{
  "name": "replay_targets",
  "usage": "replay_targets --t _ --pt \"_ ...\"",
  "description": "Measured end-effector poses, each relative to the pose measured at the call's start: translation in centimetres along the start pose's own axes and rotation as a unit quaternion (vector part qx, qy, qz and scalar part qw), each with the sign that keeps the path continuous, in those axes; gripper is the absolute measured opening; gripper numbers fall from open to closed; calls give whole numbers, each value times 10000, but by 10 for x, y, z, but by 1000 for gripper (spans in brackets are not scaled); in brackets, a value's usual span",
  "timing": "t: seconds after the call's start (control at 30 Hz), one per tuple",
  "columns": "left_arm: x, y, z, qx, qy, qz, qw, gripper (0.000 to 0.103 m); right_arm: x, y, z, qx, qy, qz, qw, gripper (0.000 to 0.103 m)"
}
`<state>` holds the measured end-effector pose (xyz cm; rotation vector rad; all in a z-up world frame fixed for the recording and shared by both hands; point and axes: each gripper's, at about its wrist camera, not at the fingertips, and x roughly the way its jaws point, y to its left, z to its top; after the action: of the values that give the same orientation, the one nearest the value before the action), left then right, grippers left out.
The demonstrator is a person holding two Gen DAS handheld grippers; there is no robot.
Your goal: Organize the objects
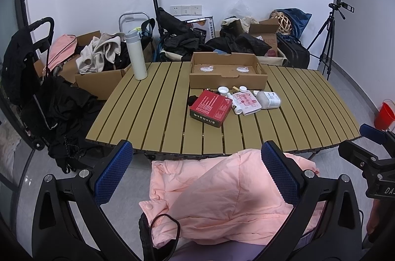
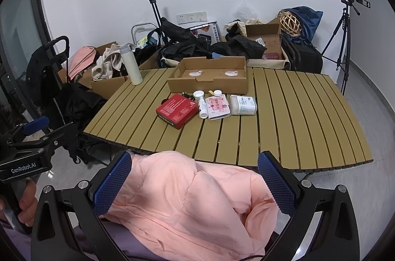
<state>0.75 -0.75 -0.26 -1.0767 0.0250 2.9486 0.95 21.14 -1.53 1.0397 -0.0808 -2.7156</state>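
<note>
A: Claws first. Left gripper [image 1: 195,172] – jaws spread wide, nothing btwn the blue pads, hanging over a pink jacket [image 1: 222,199] just short of the table's near edge. Right gripper [image 2: 195,182] – same, spread wide, nothing held, also above the jacket. From the right cam you can see a hand [image 2: 24,201] on the left tool's handle.

B: OK. Big stuff?

A: Slatted tan table [image 1: 153,108], biggest thing in view. Behind it, along the white wall, a heap: cardboard boxes w/ clothes, black bags, a folded cart. Tripod [image 1: 325,43] w/ a camera far right, red bucket [image 1: 384,114] on the floor near it.

B: On the table?

A: Shallow cardboard tray [image 1: 228,79] at the far edge, middle-ish, two small pale items lying inside, well apart. White thermos [image 1: 135,54] upright at the far left corner, apart from the rest.

B: And the things to sort?

A: Clustered just in front of the tray. Red box [image 1: 211,109] on the left, lying flat, angled. Just beside it, right, a small white bottle [image 1: 235,108] on its side, then a pink pouch [image 1: 246,101] flat, touching the bottle. Right of that, a clear jar [image 1: 269,99] w/ a label, on its side. Two small white caps [image 1: 223,90] btwn cluster and tray. Something black behind the red box – can't tell what.
</note>
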Motion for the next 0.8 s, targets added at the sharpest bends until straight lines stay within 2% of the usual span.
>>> replay_targets --t 0.8 --pt "4 -3 1 104 81 -165 9998 103 3 -3 2 43 37 21 10000 103"
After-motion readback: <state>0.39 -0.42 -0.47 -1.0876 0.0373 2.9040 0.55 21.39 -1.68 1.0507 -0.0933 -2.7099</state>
